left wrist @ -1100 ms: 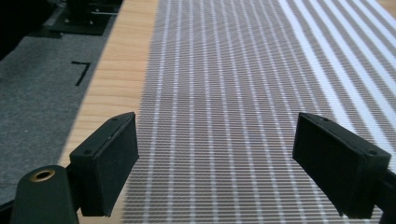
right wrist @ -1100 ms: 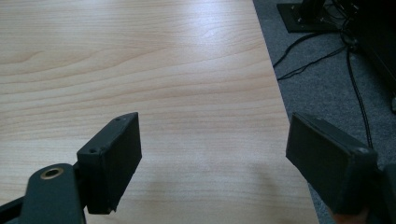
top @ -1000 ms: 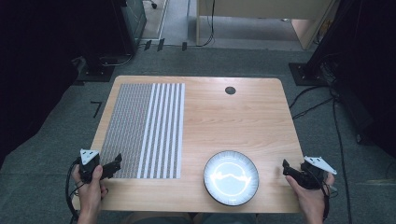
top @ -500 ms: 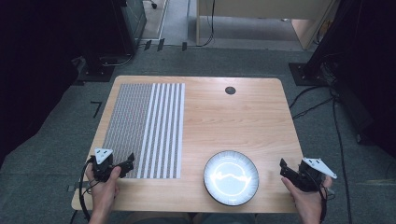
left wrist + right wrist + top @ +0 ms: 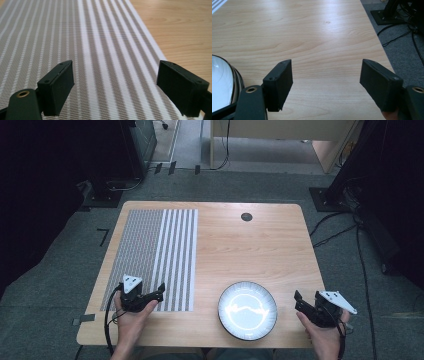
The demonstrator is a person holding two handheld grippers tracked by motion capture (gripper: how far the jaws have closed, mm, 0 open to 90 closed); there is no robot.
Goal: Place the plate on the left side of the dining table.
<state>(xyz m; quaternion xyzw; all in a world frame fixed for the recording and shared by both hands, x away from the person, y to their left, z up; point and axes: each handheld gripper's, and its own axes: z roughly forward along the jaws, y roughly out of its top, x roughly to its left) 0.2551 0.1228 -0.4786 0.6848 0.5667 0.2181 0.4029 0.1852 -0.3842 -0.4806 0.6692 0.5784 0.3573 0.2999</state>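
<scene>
My left gripper (image 5: 161, 290) hangs over the mat (image 5: 160, 255) at lower left, fingers spread and empty. My right gripper (image 5: 299, 301), lower right beside the plate (image 5: 247, 310), has just been narrowing its spread, empty fingers.

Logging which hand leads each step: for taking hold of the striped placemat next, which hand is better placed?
Left, probably. The left tongs hover over the striped placemat near its front edge, jaws open and empty. The right tongs are at the table's right edge, beyond the plate.
</scene>
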